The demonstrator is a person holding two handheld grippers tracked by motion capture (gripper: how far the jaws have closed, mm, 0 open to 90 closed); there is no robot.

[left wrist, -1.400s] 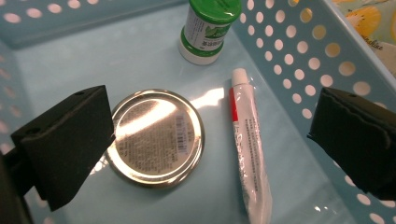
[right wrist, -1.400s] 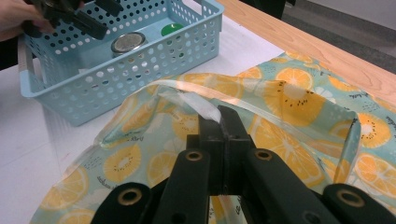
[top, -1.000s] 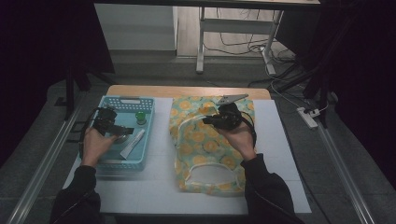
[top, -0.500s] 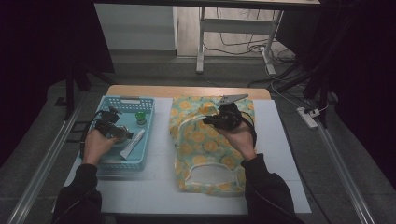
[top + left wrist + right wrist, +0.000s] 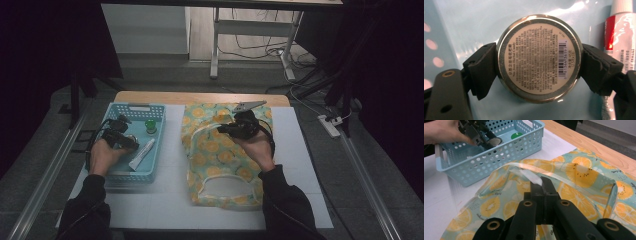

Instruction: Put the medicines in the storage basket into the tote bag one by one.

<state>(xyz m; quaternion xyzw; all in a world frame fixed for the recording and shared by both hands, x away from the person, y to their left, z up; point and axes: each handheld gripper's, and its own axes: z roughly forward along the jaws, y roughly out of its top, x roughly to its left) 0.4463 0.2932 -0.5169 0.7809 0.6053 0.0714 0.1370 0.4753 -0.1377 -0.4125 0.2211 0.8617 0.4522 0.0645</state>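
Note:
A round metal tin [image 5: 539,58] with a printed label lies in the blue basket [image 5: 150,109]. My left gripper [image 5: 539,66] reaches into the basket [image 5: 506,155]. Its jaws have just been closing, and both pads [image 5: 484,70] now press the tin's sides. From above, the left gripper [image 5: 127,141] sits at the basket's left half. The orange-patterned bag [image 5: 220,160] lies flat on the white mat. My right gripper [image 5: 542,182] is shut on its clear plastic handle [image 5: 529,173], lifting it a little. The right gripper [image 5: 222,129] points left over the bag's upper part.
A white and red toothpaste tube [image 5: 141,154] lies in the basket beside the tin, and a small green-capped item [image 5: 150,125] stands at its far side. The wooden table edge [image 5: 200,97] runs behind the mat. Bare mat [image 5: 300,170] lies right of the bag.
The left hand has shifted slightly right inside the basket, toward the tin. The right hand and the bag have kept still.

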